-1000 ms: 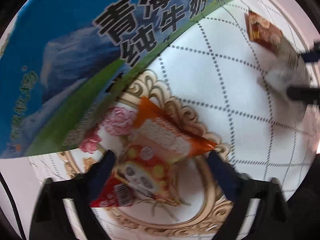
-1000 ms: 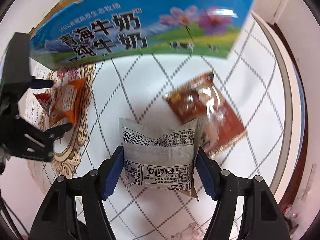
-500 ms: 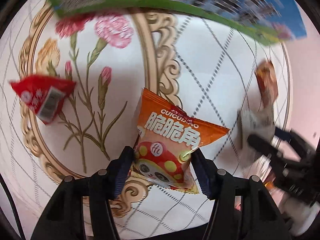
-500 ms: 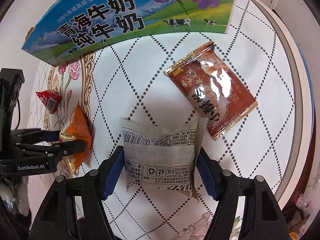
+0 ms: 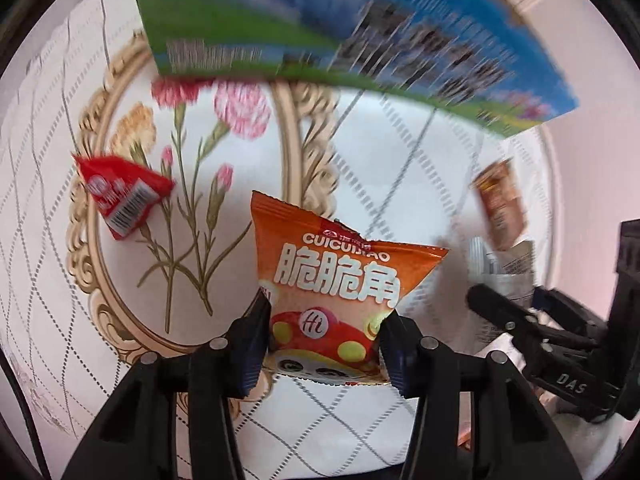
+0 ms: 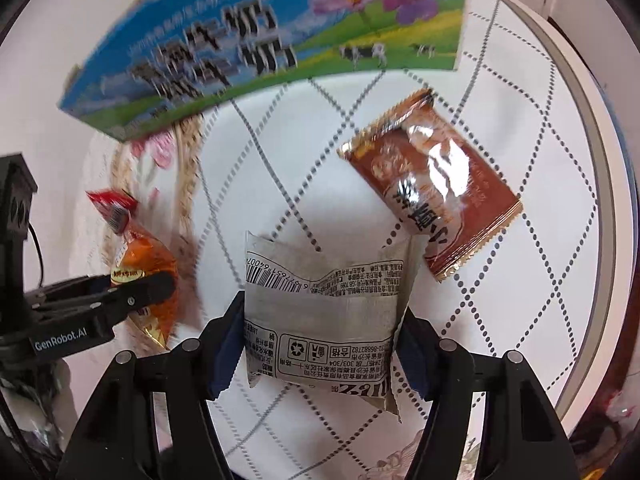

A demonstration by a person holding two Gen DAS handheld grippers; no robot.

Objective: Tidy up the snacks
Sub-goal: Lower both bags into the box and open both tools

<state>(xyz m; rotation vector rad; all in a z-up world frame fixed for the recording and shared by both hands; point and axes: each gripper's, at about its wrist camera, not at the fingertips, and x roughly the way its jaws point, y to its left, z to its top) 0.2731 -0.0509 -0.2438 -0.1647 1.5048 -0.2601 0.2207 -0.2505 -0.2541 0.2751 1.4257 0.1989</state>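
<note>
An orange snack bag [image 5: 332, 280] sits between the fingers of my left gripper [image 5: 324, 344]. The jaws are closing and both pads press its sides. From the right wrist the same orange bag [image 6: 148, 264] shows pinched in the left gripper [image 6: 160, 282], off the cloth. My right gripper [image 6: 320, 340] has a grey packet [image 6: 324, 312] between its closing jaws, and the pads touch both edges. A small red packet [image 5: 120, 196] lies on the flower print. A brown packet [image 6: 432, 196] lies flat beyond the grey one.
A blue and green milk carton box [image 6: 260, 48] stands at the far side of the round table, with its cardboard top edge showing. The white diamond-patterned tablecloth [image 6: 520, 280] reaches the table rim at the right. The right gripper [image 5: 500, 308] shows at the right edge of the left wrist view.
My left gripper rolled, closed on the orange bag and lifted it away from the red packet. My right gripper stayed around the grey packet and its jaws narrowed a little.
</note>
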